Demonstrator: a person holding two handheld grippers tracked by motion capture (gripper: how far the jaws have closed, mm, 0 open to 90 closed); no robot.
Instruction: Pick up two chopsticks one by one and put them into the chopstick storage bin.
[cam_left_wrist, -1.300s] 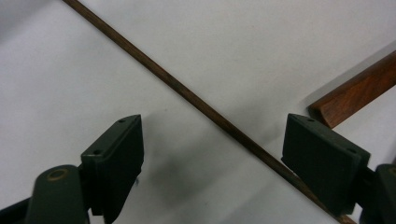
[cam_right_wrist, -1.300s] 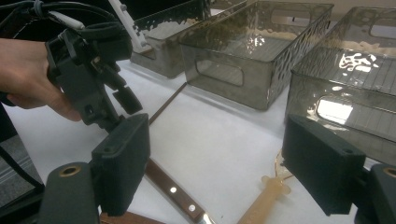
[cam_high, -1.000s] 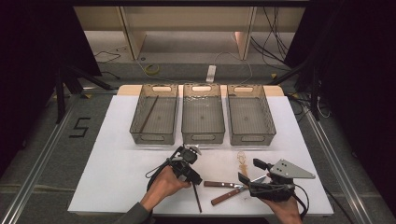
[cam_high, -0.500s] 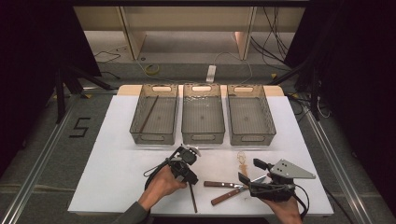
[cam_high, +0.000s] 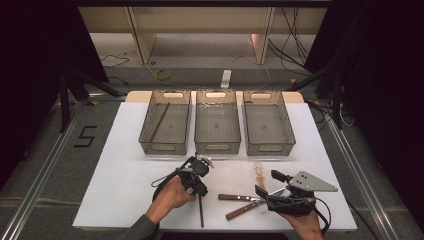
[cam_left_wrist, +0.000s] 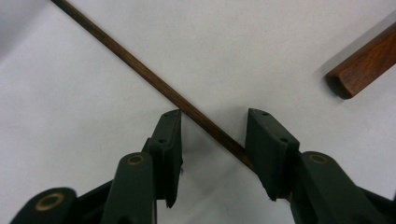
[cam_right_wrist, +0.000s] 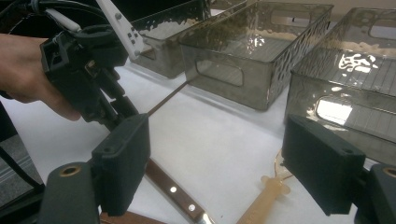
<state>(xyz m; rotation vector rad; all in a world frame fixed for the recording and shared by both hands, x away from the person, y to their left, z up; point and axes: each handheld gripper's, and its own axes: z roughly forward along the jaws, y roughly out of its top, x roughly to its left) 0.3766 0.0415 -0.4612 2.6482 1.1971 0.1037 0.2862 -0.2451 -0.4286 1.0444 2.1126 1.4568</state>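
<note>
Thin dark wooden chopstick (cam_left_wrist: 154, 81) lies flat on the white desk (cam_high: 115, 165), near the front edge, well in front of the left bin (cam_high: 166, 121). In the high view its long axis runs nearly straight front to back, far end under the left hand-held gripper (cam_left_wrist: 212, 135), near end toward the desk's front edge. Left hand-held gripper is down over it, jaws parted narrowly with the stick passing slantwise between them; right pad looks touching or nearly touching the stick, left pad apart from it. Not clamped yet.

Progress: looks like sorting cutlery into bins. One similar stick (cam_high: 159, 121) already lies in the left bin, slanted; middle bin (cam_high: 216, 121) and right bin (cam_high: 267, 122) look bare. So early stage, by my read. Left to do: close on this chopstick, lift, carry to the left bin.

Right of the chopstick: two wooden-handled knives (cam_high: 239, 197) on the desk, crossing near their blades, and a pale translucent plastic utensil (cam_high: 259, 170) just beyond them. Right hand-held gripper (cam_right_wrist: 217, 158) hangs wide open over the knives, holding nothing.
</note>
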